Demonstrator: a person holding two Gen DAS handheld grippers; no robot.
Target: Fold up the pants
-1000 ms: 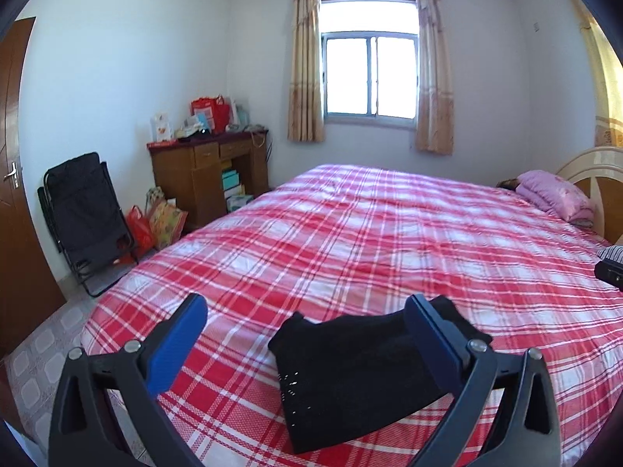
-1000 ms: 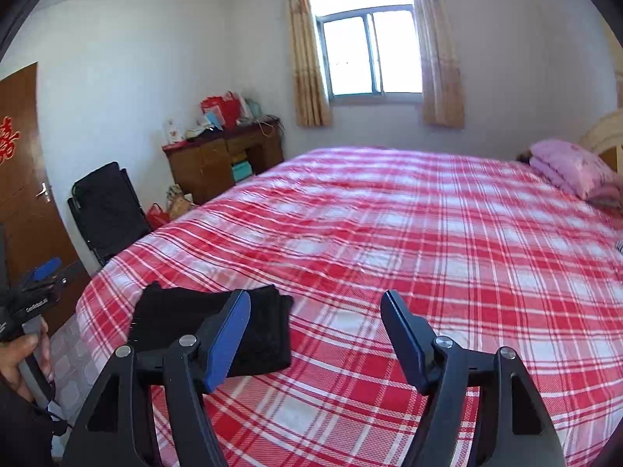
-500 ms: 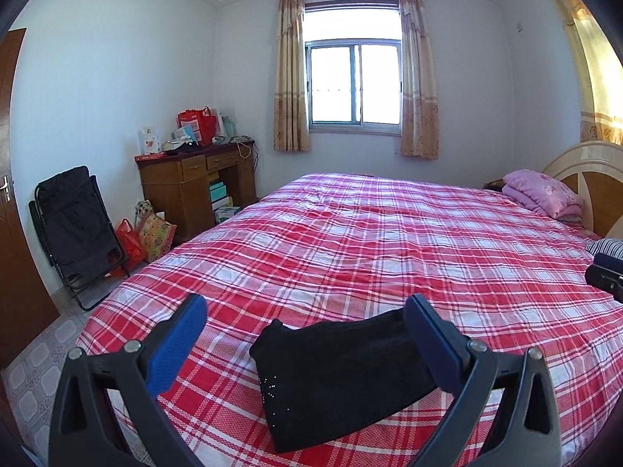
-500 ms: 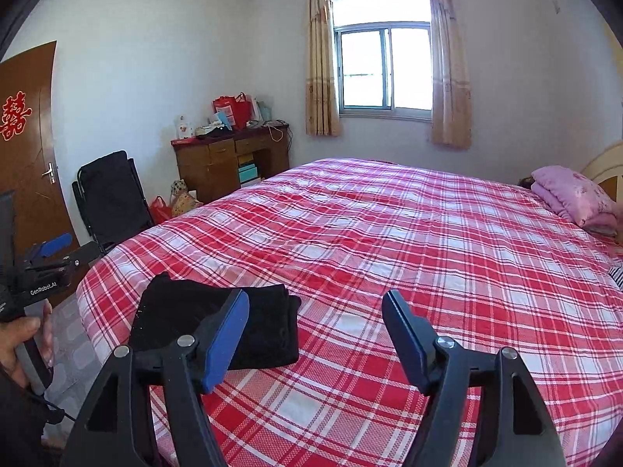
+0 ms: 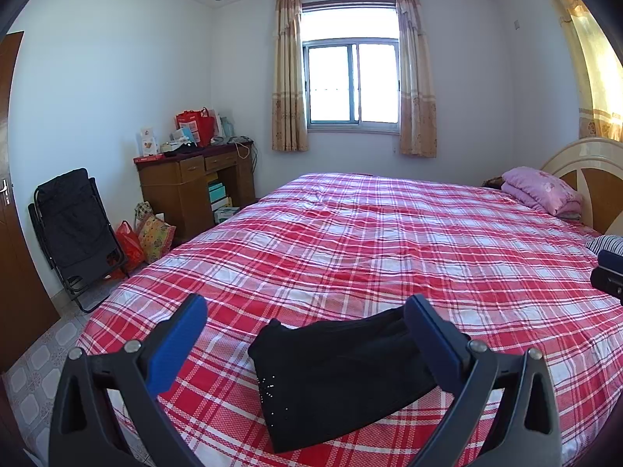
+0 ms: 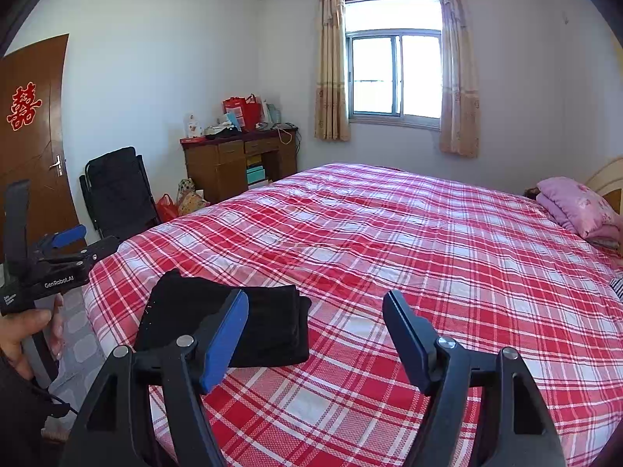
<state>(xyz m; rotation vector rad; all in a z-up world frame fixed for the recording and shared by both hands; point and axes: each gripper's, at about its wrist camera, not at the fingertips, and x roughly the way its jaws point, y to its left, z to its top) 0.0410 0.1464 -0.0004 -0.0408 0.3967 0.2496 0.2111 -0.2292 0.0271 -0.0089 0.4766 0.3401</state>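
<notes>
Pants [image 5: 342, 373]: black, folded into a compact rectangular stack, lying flat on the red-and-white plaid bedspread [image 5: 389, 249] near the bed's foot corner.

Left gripper [image 5: 307, 334]: jaws spread wide, nothing between the pads, raised above the bedspread with the folded stack seen between and beyond the fingers; no contact.

Right gripper [image 6: 315, 330]: jaws spread wide and empty, positioned over the bedspread just to the right of the pants; its left finger [image 6: 224, 338] overlaps the stack in view only.

Pink pillow [image 5: 541, 190]: at the headboard, well apart from the pants.
</notes>
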